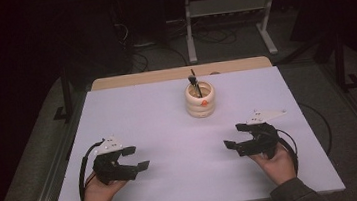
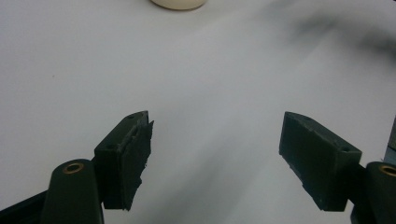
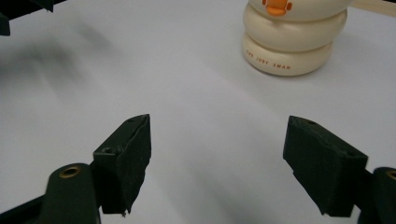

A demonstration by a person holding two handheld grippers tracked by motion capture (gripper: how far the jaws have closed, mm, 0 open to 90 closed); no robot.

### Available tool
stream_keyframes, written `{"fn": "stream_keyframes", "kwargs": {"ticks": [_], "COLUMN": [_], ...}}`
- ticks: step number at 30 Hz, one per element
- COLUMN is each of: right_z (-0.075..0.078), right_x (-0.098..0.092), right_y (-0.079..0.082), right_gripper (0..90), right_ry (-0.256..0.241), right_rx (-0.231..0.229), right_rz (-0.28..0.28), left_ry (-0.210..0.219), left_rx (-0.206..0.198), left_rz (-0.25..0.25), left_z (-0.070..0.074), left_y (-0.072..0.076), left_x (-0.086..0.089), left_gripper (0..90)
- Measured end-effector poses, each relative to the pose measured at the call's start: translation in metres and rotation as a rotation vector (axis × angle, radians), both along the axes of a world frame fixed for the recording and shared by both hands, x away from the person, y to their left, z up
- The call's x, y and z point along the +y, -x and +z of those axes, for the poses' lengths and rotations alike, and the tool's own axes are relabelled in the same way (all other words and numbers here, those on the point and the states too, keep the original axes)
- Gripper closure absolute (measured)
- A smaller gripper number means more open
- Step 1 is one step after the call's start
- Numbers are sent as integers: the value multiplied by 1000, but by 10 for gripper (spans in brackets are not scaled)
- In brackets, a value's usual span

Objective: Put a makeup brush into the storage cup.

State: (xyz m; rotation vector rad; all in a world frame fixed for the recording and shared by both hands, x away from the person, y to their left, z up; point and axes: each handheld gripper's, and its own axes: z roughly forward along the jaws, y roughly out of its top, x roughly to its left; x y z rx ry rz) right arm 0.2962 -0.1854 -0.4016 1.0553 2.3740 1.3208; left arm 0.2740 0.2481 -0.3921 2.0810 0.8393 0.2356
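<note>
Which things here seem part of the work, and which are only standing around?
Probably part of the work:
cream holder
dark tools standing in it
left gripper, jaws open
right gripper, jaws open

Only around:
metal stand
floor cables

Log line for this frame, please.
left claw: open, empty | right claw: open, empty | cream holder: upright, pens inside, untouched

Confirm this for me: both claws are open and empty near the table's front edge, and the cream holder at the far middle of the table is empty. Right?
Not quite. The cream holder is not empty: the high view shows a dark pen-like item standing in it. The rest holds: left claw and right claw are open and empty near the front edge.
</note>
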Motion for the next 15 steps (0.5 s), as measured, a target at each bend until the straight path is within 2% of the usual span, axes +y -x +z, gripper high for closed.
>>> {"fn": "stream_keyframes", "kwargs": {"ticks": [9, 15], "right_z": [-5, -8], "right_x": [-6, -11], "right_y": [10, 15], "right_gripper": [217, 213], "right_ry": [5, -1], "right_rx": [-8, -11], "right_rz": [-5, -11], "left_ry": [9, 3], "left_rx": [-10, 1], "left_rz": [23, 30], "left_z": [-2, -6], "left_y": [5, 10], "left_x": [8, 11], "left_gripper": [238, 236]}}
